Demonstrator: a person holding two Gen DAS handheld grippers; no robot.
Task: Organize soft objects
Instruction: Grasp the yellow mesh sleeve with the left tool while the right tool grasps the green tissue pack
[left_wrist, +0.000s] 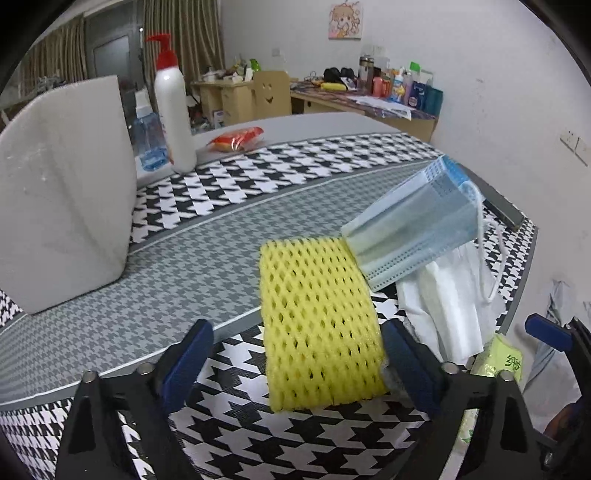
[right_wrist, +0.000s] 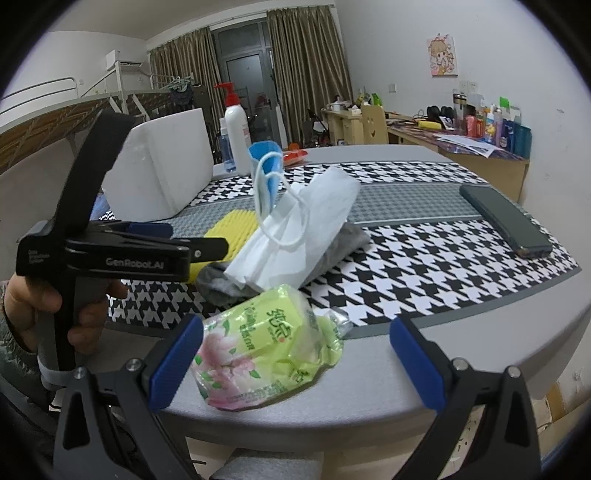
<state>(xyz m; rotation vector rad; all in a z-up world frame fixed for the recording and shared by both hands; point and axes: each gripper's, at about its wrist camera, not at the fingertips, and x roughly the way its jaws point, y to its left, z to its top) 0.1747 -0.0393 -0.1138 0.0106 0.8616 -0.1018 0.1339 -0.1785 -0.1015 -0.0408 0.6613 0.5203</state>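
The left gripper (left_wrist: 295, 362) is spread wide around the yellow foam net (left_wrist: 317, 321), not squeezing it. The right gripper (right_wrist: 295, 354) is spread too, around the green tissue pack (right_wrist: 258, 354). Farther back, a blue mask (left_wrist: 410, 229) lies on white tissues (left_wrist: 450, 310).

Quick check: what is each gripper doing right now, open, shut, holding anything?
Left gripper: open, yellow foam net between its fingers, not clamped.
Right gripper: open, holding nothing; green tissue pack lies between its fingers.
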